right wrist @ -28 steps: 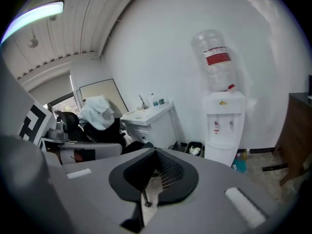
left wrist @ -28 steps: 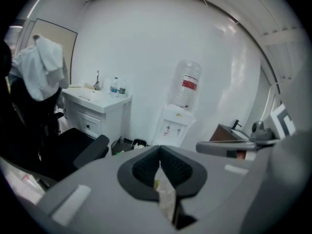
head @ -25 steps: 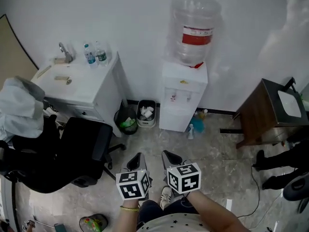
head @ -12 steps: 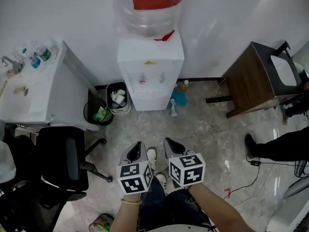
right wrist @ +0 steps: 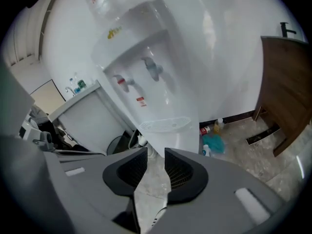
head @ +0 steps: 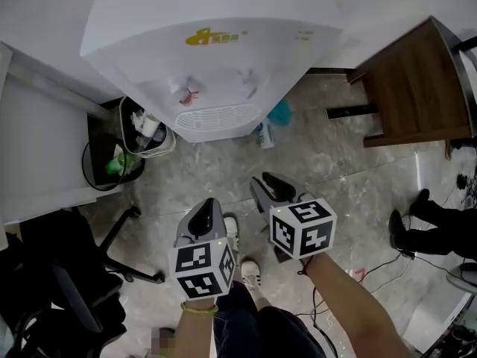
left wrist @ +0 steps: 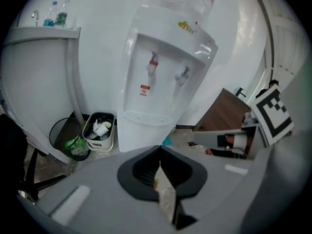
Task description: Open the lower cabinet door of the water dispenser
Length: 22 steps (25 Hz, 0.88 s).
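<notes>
Water dispenser ahead; right tongs opening, empty; left tongs together

On the marbled floor are stood the water dispenser, a white bin, a black bin and a wooden stand.

I see the white water dispenser upright against the wall, with a yellow logo, a red tap and a grey tap above a slotted drip tray. Its lower cabinet door looks shut, though I only glimpse it.
</notes>
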Each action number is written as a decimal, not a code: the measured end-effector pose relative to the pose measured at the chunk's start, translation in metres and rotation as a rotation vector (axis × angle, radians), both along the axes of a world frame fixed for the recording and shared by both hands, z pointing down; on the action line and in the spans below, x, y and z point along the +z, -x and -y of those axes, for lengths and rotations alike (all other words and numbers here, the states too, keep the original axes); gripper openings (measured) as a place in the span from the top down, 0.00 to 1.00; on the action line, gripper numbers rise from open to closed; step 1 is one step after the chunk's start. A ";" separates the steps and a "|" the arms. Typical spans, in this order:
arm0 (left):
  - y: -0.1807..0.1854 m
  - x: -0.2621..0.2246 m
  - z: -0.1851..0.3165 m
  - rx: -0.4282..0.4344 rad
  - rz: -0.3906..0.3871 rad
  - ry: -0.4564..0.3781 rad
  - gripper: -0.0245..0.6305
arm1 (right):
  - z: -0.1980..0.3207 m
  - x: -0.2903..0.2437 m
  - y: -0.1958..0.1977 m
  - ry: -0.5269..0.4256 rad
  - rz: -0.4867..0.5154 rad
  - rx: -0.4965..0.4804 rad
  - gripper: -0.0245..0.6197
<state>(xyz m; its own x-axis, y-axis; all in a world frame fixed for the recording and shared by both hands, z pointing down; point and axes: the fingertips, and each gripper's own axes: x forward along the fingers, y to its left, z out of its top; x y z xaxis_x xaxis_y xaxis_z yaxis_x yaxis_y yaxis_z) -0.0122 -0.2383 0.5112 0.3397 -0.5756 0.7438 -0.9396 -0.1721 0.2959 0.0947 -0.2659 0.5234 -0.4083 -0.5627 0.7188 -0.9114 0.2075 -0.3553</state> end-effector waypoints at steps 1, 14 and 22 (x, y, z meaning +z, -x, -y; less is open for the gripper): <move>-0.003 0.019 0.002 0.018 0.000 0.015 0.95 | 0.007 0.021 -0.005 0.005 -0.007 0.009 0.78; -0.025 0.172 0.020 0.081 -0.003 0.121 0.95 | 0.140 0.190 -0.069 -0.171 -0.216 -0.043 0.50; -0.012 0.176 0.029 0.081 -0.022 0.148 0.95 | 0.165 0.191 -0.061 -0.190 -0.250 -0.153 0.58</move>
